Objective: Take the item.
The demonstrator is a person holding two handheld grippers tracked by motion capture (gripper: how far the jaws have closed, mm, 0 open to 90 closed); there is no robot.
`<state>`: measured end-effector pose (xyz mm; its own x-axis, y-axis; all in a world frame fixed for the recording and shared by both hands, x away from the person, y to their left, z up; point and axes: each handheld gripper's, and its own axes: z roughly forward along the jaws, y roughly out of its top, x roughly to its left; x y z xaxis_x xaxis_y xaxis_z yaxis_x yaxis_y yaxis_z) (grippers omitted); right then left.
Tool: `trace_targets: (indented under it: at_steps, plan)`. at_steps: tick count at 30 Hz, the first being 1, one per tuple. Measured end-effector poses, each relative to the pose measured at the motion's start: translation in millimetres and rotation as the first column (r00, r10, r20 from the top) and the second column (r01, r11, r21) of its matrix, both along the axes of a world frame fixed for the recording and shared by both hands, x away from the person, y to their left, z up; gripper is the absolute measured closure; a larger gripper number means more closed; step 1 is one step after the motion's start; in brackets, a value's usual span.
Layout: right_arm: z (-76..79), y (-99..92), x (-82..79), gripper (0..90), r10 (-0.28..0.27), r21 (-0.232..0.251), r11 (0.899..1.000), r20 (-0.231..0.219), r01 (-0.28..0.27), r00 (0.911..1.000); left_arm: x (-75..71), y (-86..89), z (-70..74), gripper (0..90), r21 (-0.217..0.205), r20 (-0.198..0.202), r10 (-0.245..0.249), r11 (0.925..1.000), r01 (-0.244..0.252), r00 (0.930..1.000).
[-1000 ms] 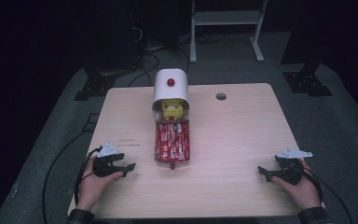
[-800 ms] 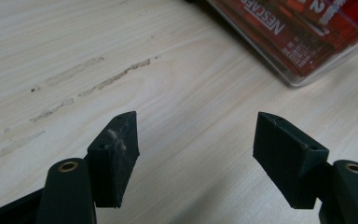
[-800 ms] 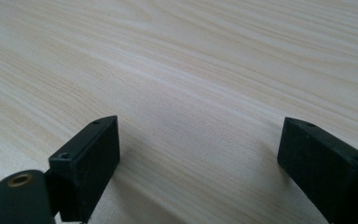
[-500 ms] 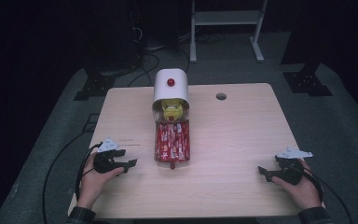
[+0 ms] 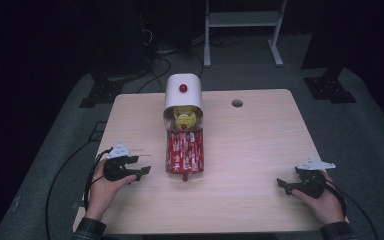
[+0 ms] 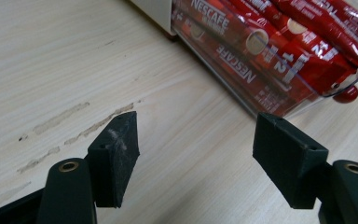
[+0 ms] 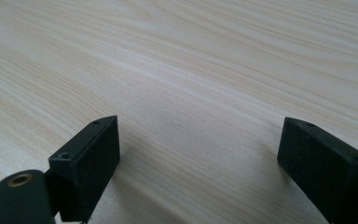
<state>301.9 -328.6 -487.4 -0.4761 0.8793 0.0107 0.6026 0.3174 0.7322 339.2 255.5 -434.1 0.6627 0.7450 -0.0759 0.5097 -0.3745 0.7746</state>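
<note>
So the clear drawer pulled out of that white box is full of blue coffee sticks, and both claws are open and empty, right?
Not quite: the coffee sticks are red, not blue, as the left gripper view shows up close. The rest holds: they fill the clear drawer pulled out of the white box, and the left claw and right claw are both open and empty.

- A staged recording or lab space is suggested, not a home; a lone pale wooden table [image 5: 260,150] is set on grey carpet [image 5: 370,130], with darkness all round
- Black stand bases [image 5: 329,89] are seen on the floor at both far corners; loose cables [image 5: 160,65] are trailed behind the table
- A white metal frame [image 5: 242,30] is placed at the back; a cable hole [image 5: 237,103] is cut into the tabletop
</note>
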Motion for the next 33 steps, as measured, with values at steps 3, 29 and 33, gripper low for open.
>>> trace_targets:
  at_steps: [3, 29, 33]
  plan:
    - [0.0, 0.0, 0.0, 11.7, 0.000, 0.000, 1.000, 0.000, 0.000, 1.0000, 1.2, -2.8, 2.6, 31.6, -0.006, 0.003, -0.004, 1.0000, 0.004, 1.0000]
    - [-0.1, 0.0, 0.1, 11.7, 0.000, 0.000, 1.000, 0.001, 0.000, 1.0000, 12.6, -21.6, 23.0, 34.2, -0.050, 0.031, -0.024, 0.9984, 0.025, 0.9992]
    - [-0.1, 0.0, 0.1, 11.7, 0.000, 0.000, 1.000, 0.000, 0.000, 1.0000, 15.2, -25.3, 26.1, 35.0, -0.066, 0.033, -0.024, 0.9975, 0.026, 0.9992]
